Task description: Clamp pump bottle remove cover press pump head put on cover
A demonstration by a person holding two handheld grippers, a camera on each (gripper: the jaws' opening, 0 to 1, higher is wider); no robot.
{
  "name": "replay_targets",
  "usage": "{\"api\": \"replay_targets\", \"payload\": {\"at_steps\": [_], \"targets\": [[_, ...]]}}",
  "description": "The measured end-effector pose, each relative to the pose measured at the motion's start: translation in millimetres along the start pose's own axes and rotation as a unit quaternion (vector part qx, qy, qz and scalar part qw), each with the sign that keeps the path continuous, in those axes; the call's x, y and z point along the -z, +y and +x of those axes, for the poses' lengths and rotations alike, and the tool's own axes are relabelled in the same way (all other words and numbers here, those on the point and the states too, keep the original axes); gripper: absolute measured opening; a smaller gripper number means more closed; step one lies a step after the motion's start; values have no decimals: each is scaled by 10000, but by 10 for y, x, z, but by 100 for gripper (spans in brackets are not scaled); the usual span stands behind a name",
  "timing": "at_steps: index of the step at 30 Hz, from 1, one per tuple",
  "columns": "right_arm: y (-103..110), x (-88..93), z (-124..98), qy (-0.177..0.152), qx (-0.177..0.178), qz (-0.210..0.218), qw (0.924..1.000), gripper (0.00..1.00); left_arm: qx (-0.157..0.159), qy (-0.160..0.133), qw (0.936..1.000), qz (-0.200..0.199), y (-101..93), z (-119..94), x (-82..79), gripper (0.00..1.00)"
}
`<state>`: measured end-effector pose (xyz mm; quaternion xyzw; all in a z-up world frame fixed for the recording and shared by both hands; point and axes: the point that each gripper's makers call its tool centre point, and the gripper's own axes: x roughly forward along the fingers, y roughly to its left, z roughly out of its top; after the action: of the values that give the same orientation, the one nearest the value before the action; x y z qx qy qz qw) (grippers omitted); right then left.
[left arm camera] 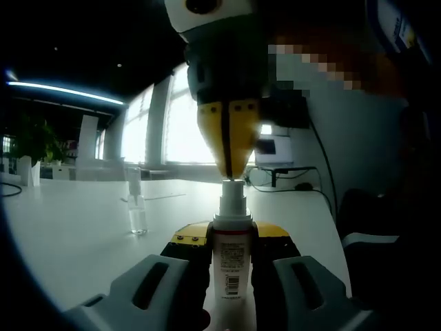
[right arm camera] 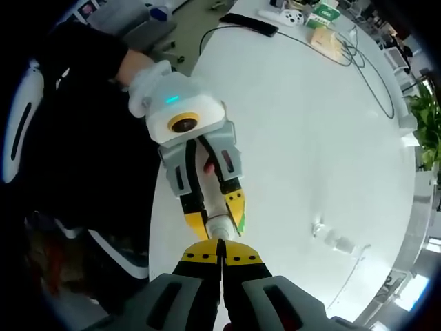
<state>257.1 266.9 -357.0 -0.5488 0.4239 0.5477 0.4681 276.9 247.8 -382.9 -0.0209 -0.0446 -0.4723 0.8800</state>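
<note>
Currently my left gripper (left arm camera: 231, 276) clamps the pump bottle (left arm camera: 232, 258) upright at its body, above the white table (left arm camera: 83, 227). My right gripper (right arm camera: 222, 258), jaws pressed together, bears on the pump head (left arm camera: 233, 196). Bottle looks light, stiff, slick; hold low. Clear cover (left arm camera: 137, 207) stands well apart.

Bright windows (left arm camera: 176, 117) backlight the left gripper view, leaving foreground dim; the white counter (right arm camera: 310, 138) glares evenly in the right; fisheye edges bend
</note>
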Motion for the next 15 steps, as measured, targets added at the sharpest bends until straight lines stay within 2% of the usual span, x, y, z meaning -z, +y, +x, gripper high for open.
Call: {"api": "replay_targets", "payload": {"at_steps": [15], "targets": [[-3, 6, 7, 66, -3, -28, 10000, 0, 3, 0, 10000, 1, -4, 4, 11, 12]]}}
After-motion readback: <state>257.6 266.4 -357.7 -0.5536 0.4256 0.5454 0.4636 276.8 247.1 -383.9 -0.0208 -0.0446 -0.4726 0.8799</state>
